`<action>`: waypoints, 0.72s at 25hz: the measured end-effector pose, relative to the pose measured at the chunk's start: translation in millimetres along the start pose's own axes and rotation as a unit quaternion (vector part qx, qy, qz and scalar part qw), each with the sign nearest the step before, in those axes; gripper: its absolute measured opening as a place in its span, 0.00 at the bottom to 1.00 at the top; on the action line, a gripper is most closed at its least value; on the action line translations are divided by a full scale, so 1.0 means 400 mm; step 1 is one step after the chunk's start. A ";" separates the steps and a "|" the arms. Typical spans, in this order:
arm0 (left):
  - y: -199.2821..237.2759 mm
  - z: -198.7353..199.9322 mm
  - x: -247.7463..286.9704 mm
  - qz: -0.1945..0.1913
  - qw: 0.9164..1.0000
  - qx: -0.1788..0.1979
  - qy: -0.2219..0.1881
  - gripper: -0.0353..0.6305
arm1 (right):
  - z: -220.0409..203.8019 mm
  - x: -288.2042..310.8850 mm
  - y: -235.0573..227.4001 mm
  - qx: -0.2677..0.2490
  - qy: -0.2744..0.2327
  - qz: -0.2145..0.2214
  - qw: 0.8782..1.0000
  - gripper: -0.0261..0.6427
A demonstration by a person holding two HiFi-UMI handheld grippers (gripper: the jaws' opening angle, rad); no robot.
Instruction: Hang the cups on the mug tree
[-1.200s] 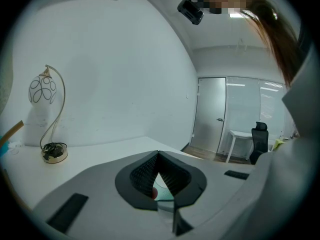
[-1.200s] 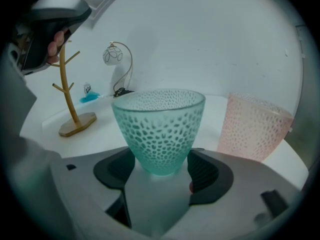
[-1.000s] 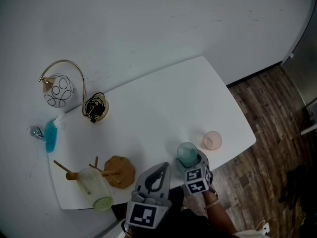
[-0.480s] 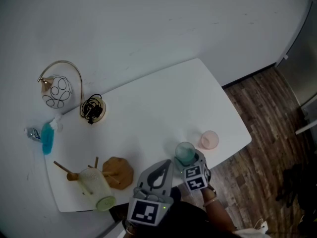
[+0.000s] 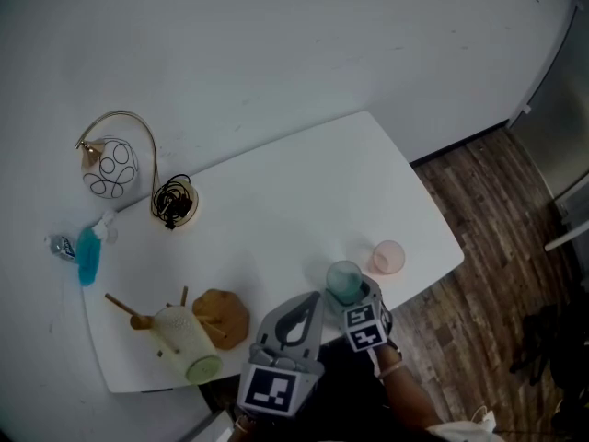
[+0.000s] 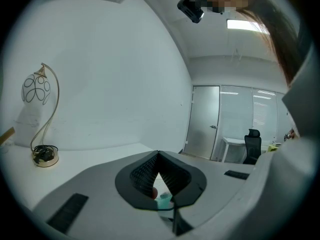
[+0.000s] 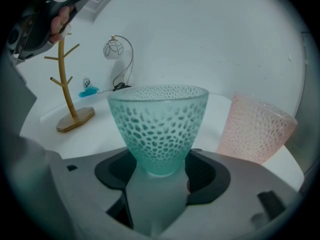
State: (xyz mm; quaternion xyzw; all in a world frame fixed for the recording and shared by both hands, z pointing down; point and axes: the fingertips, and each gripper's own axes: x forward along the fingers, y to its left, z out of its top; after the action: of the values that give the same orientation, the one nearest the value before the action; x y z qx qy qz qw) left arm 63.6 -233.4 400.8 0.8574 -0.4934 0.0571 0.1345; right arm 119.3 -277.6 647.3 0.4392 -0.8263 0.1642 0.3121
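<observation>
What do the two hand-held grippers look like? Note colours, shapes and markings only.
The left gripper and right gripper match: bulky bodies of pale grey plastic that taper toward the front. The jaws of each sit in a rounded black surround and are lined with black ribbed pads. At the back, each carries a marker cube printed with black-and-white square patterns.

Bright, even, diffuse white light from overhead. Faint soft shadow close under mug tree base. Blown-out ceiling light high, well right of mug tree. Strong fisheye bending, black vignette in both gripper views. Soft blur nearest lens, this side of mug tree.
</observation>
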 end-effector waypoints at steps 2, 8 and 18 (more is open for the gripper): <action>0.000 0.002 -0.006 0.004 1.000 0.001 -0.002 0.05 | -0.002 -0.001 -0.003 0.002 0.003 0.002 1.000 0.51; 0.002 0.020 -0.017 0.024 1.000 0.000 -0.008 0.05 | 0.005 -0.013 0.009 0.000 0.012 0.026 1.000 0.51; 0.000 0.046 -0.040 0.075 0.997 -0.017 -0.019 0.05 | 0.053 -0.060 0.028 -0.047 0.026 0.070 0.996 0.51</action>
State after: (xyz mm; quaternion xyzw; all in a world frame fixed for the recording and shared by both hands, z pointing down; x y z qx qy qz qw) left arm 54.9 -225.2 379.5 0.8163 -0.5601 0.0424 0.1345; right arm 111.9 -267.9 615.6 0.3607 -0.8535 0.1579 0.3414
